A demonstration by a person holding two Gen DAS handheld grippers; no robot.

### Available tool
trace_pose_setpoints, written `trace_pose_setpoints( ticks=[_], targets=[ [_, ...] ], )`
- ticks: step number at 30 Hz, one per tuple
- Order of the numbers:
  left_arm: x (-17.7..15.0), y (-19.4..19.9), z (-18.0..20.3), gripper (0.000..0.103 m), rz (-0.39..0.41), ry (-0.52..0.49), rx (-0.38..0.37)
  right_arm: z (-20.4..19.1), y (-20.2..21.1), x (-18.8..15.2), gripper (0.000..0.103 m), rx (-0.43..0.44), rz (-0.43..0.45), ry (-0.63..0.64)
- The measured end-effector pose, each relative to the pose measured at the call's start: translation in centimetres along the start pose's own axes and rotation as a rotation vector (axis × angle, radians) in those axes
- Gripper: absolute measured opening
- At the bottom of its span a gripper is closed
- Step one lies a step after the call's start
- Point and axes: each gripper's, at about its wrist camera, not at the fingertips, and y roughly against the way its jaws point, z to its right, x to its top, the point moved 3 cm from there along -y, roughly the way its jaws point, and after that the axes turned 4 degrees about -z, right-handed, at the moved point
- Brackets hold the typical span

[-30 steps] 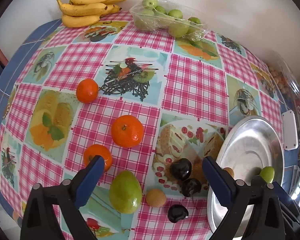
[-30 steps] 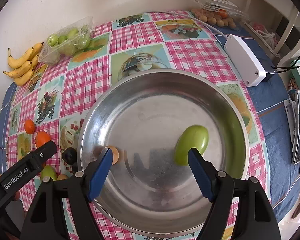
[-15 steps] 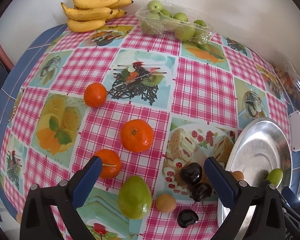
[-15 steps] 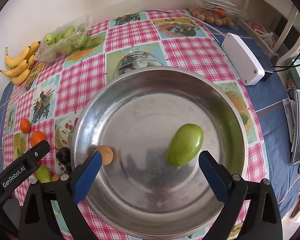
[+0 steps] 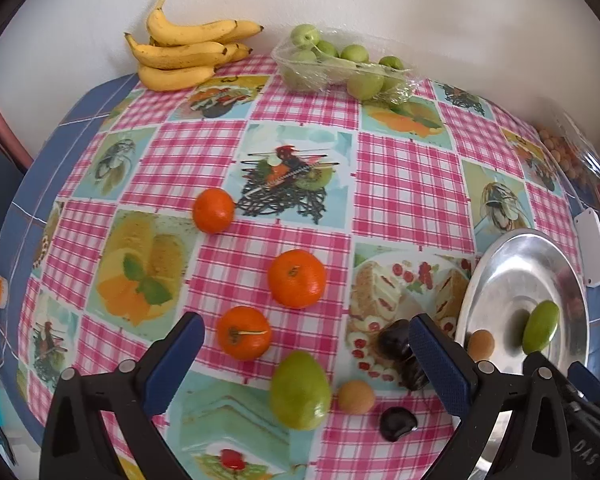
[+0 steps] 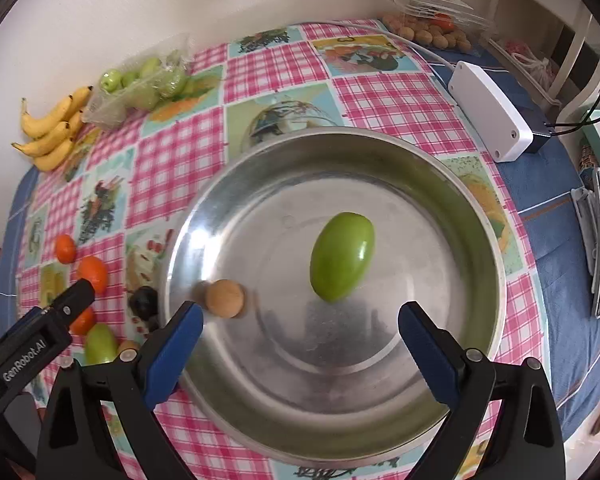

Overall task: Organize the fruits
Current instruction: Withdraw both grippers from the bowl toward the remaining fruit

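Bowl: a wide, shallow steel bowl [image 6: 476, 216] with a dull brushed floor sits under my right claw [image 6: 300, 334]; it rests on the surface near the right edge.
In the bowl: one smooth, glossy green oval fruit [image 6: 342, 262] lies near the middle, and a small round tan fruit [image 6: 225, 298] with a matt skin rests by the left wall, well apart from it.
Plastic tray: a clear, crinkled film pack [image 5: 342, 70] at the back by the wall holds small round green fruits.
Second pack: a clear plastic box [image 6: 428, 20] at the far right corner holds small tan balls; I cannot tell what they are.
Loose on the surface: three round, dimpled oranges [image 5: 297, 278], a green pear-shaped fruit [image 5: 300, 390], a small tan ball [image 5: 356, 397] and dark, shiny fruits [image 5: 398, 424] lie on the checked pink oilcloth [image 5: 408, 188] left of the bowl.
Bananas: a yellow curved bunch [image 5: 184, 54] lies at the back against the wall.
Right claw: spread wide above the bowl, gripping nothing; the green fruit lies free beyond its tips.
Left claw [image 5: 304, 364]: also wide apart and empty, above the loose fruits.
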Motion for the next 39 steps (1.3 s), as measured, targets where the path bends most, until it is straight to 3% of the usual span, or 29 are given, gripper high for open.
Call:
trace_pose_setpoints(
  ticks=[17,24,31,39],
  targets=[
    [-1.0,1.7,-6.4,0.103,0.041,-0.019,0.103,-2.4,1.5,-2.3,0.098,0.008,0.010,-0.001],
    [-1.6,2.0,-8.0,0.103,0.030,0.000,0.060,-4.0,1.1,-2.9,0.098,0.015,-0.022,-0.009],
    [-1.9,2.6,-10.1,0.103,0.037,0.053,0.047,-8.2,1.1,-3.9,0.098,0.011,-0.018,0.087],
    [-2.1,3.1,-12.3,0.103,0.039,0.102,0.037,-12.8,-0.1,-5.1,0.098,0.085,-0.040,0.155]
  ],
)
